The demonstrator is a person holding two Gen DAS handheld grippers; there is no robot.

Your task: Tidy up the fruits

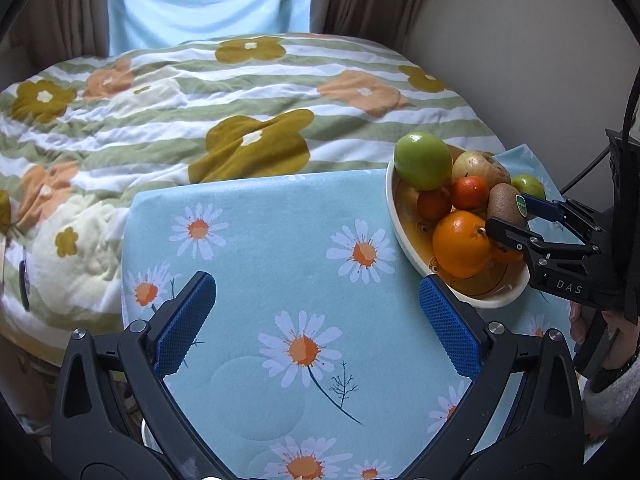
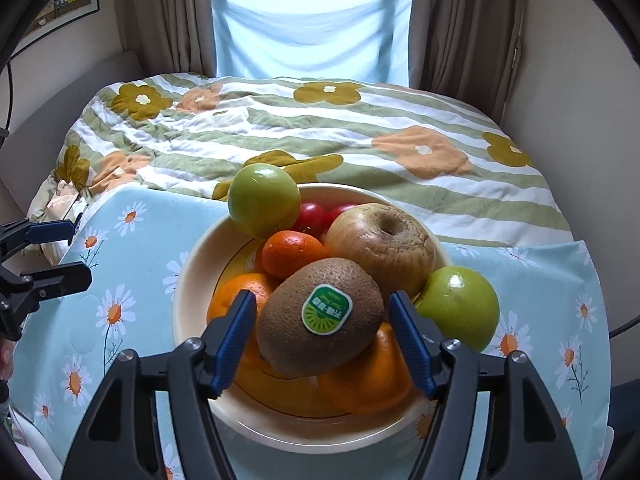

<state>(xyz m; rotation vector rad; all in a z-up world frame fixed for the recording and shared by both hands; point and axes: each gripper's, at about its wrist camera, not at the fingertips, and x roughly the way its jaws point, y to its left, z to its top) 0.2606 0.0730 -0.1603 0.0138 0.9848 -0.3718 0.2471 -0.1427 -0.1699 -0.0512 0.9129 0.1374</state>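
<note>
A cream oval bowl (image 2: 188,276) holds a pile of fruit: a kiwi (image 2: 320,316) with a green sticker on top, oranges (image 2: 236,292), a mandarin (image 2: 294,252), a wrinkled brown apple (image 2: 382,244), green apples (image 2: 264,200) and red fruit at the back. My right gripper (image 2: 322,314) is open with its blue pads on either side of the kiwi, not touching. In the left wrist view the bowl (image 1: 404,236) is at the right with the right gripper (image 1: 516,216) over it. My left gripper (image 1: 316,304) is open and empty above the daisy cloth.
A light blue daisy-print cloth (image 1: 280,240) covers the table. One green apple (image 2: 460,308) sits at the bowl's right rim. Behind the table lies a bed with a striped flower quilt (image 2: 320,128), then curtains and a window. A wall stands at the right.
</note>
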